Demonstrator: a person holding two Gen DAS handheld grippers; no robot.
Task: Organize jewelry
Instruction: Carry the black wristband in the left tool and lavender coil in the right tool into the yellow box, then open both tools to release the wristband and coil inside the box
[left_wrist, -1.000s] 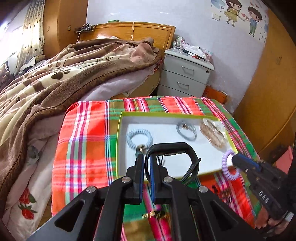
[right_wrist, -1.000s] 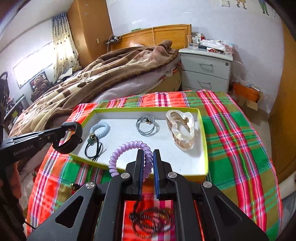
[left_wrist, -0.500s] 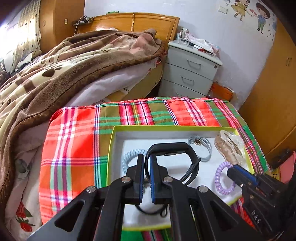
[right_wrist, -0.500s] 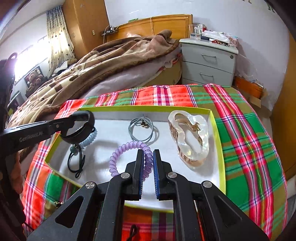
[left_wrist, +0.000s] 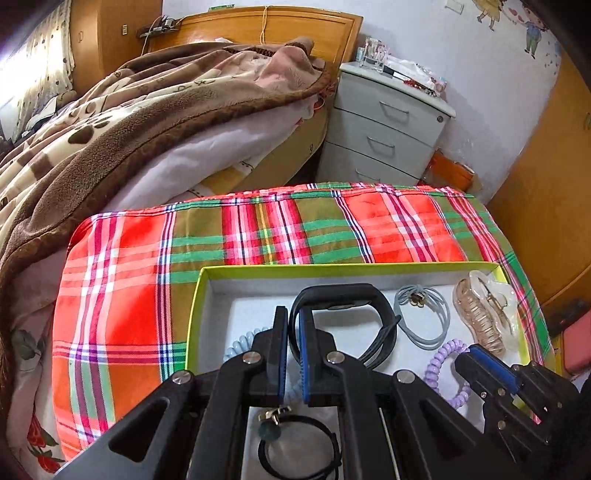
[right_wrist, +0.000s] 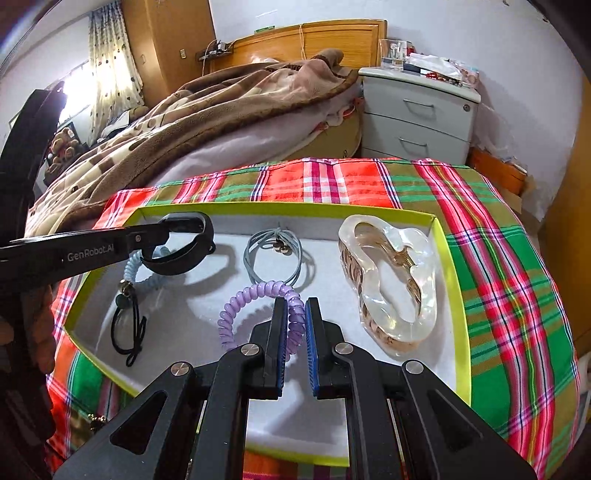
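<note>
The bed (left_wrist: 147, 122), covered by a brown paw-print blanket (right_wrist: 192, 122), lies behind your work area, with a grey nightstand (left_wrist: 388, 129) beside its headboard. In front of it stands the table (left_wrist: 122, 288), draped in a red and green plaid cloth.

A shallow tray (right_wrist: 460, 314) with a yellow-green rim and white floor sits on the cloth. All jewelry visible here lies in it or hangs over it.

Your left gripper (left_wrist: 293, 332) is positioned over the tray's left half. Its fingers are pressed onto the strap of a black band (left_wrist: 369, 299), which hangs clear of the tray floor; the right wrist view shows its shadow on the white floor below.

Your right gripper (right_wrist: 295, 325) is over the tray's near middle. Its fingers pinch a purple coil hair tie (right_wrist: 240, 306), the loop extending forward and left of the fingers.

Contents on the tray floor, in descending size:
- A clear claw clip (right_wrist: 391, 280) lies along the right side.
- A grey hair elastic (right_wrist: 277, 254) with small beads lies at the far middle, between the band and the clip.
- A pale blue coil tie (right_wrist: 135, 269) lies at the left, partly under the black band.
- A black elastic (right_wrist: 127, 328) with a small charm lies just in front of the blue coil.
</note>
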